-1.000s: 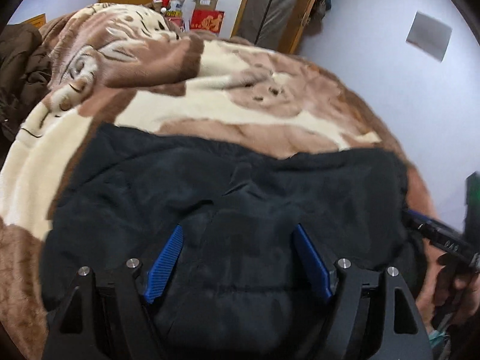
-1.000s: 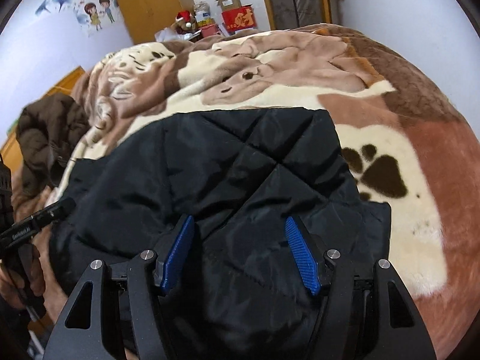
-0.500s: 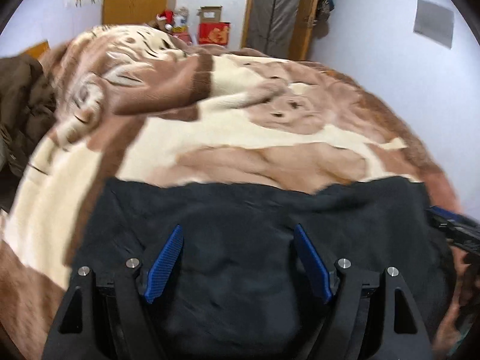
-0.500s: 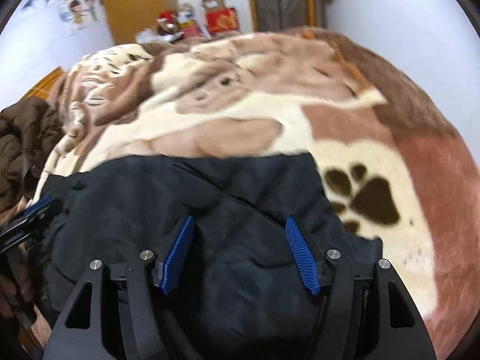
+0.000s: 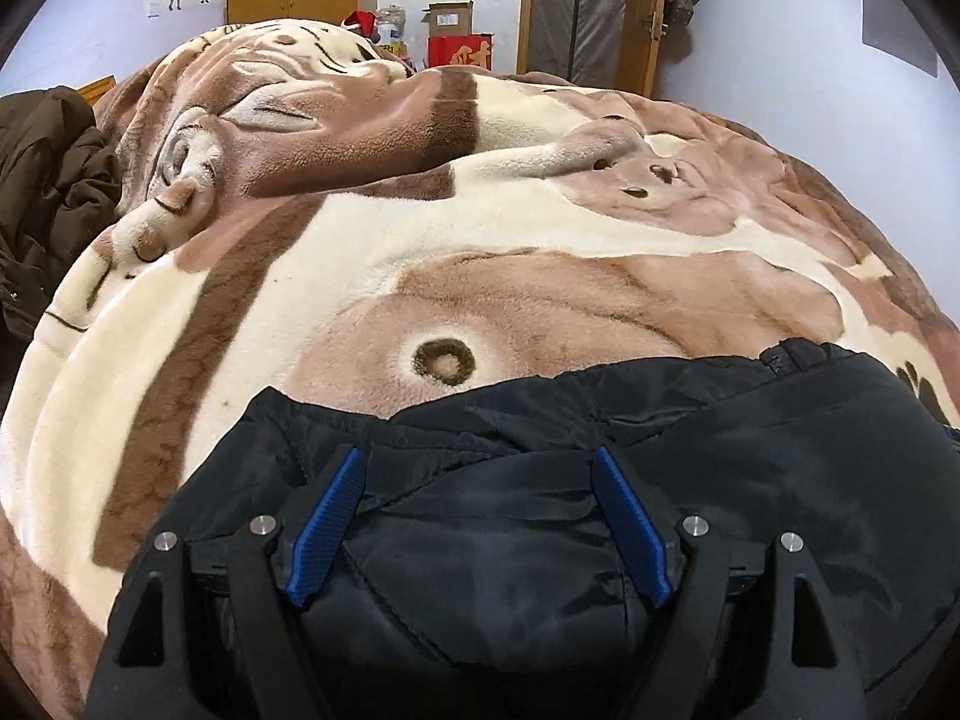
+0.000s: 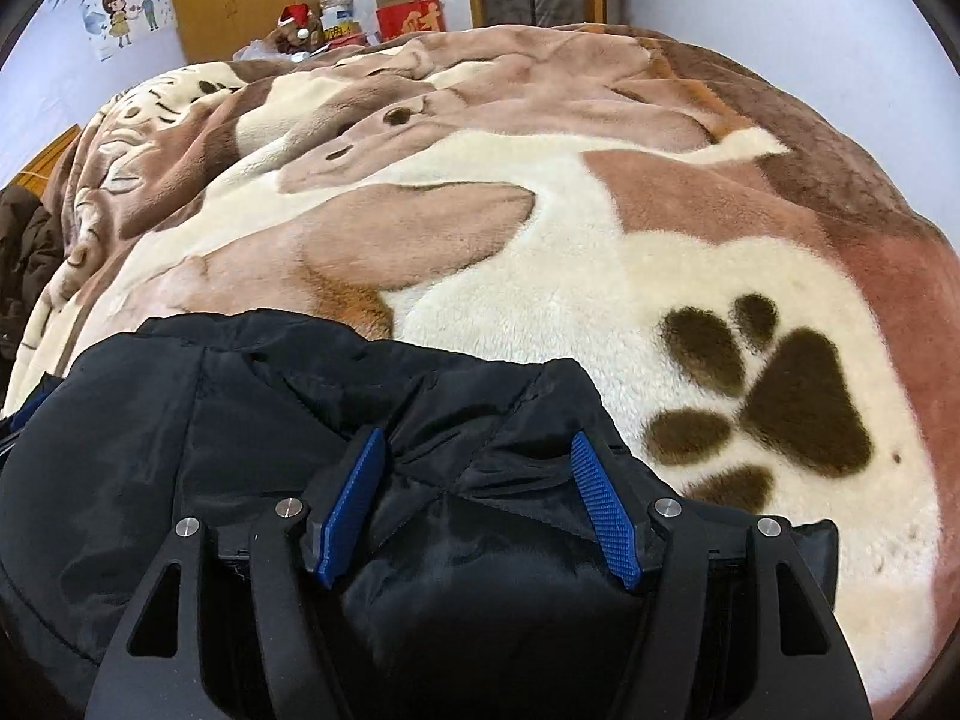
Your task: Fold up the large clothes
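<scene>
The black padded jacket (image 5: 690,480) lies bunched at the near edge of the bed, on a plush blanket (image 5: 480,252) with brown and cream animal pictures. In the left wrist view it fills the picture from 4 to 8 o'clock. The left gripper (image 5: 478,468) points down onto it; its jaws are opening, the blue pads (image 5: 327,531) stand wide apart, and a thick fold of the jacket bulges up between them. I cannot tell if the pads press on the cloth. In the right wrist view the jacket (image 6: 240,420) takes the part from 6 to 9 o'clock, and a dark paw print (image 6: 798,414) on the blanket is at 3 o'clock. The right gripper (image 6: 477,450) also has its jaws far apart over a puffy fold, the pads just beside the cloth. A brown coat (image 5: 48,192) lies in a heap at 9 o'clock in the left view, and a red box (image 5: 461,52) stands behind the bed at 12 o'clock.
</scene>
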Demonstrator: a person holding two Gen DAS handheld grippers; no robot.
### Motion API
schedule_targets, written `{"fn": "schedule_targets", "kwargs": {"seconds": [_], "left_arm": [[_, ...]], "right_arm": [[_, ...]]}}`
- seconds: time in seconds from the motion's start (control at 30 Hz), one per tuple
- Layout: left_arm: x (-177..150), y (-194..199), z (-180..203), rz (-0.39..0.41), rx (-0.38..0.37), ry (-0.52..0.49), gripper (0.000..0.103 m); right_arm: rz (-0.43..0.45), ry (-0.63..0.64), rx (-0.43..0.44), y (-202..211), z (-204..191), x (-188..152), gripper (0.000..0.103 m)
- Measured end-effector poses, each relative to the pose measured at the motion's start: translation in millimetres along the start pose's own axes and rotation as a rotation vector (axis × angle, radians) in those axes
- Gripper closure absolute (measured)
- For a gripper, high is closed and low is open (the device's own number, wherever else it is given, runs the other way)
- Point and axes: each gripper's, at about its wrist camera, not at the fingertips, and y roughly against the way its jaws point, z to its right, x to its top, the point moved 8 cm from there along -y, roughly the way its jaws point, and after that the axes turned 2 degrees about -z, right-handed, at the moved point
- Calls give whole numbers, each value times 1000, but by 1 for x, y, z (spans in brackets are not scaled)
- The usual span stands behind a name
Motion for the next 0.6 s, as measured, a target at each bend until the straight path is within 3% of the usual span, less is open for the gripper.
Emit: {"fn": "schedule_targets", "kwargs": {"seconds": [0.17, 0.3, 0.4, 0.5, 0.6], "left_arm": [[2, 2, 1, -15, 24, -15, 22], [9, 24, 4, -55, 35, -25, 25], [21, 56, 19, -14, -16, -25, 28], [31, 84, 57, 37, -107, -43, 28], [29, 89, 102, 38, -186, -93, 28]], "right_arm": [[-9, -1, -6, -3, -1, 2, 38], [-33, 8, -25, 17, -1, 6, 38], [1, 14, -56, 45, -4, 10, 38], [39, 9, -22, 67, -13, 12, 38], [61, 36, -4, 75, -23, 10, 38]]}}
